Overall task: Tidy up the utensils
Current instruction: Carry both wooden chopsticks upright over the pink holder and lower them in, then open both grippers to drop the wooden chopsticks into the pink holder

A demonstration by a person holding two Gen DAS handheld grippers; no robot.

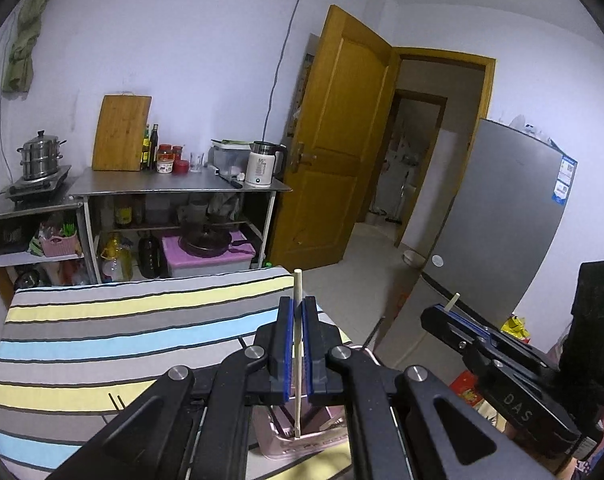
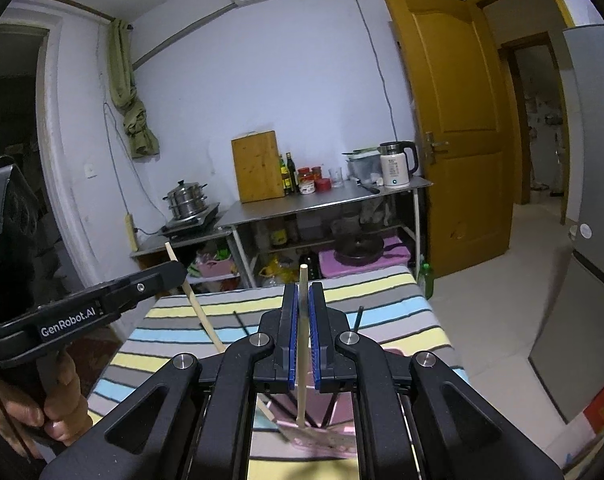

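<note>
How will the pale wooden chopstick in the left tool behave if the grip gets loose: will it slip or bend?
The chopstick looks straight and thin, so it is probably stiff and light. Its smooth round shaft sits between narrow blue pads of the left tool, so it may slide down or pivot. It would likely drop into the pink holder below.

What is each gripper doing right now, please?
Left gripper: shut on a light wooden chopstick, lower end over the pink utensil holder.
Right gripper: shut on another light wooden chopstick.
</note>
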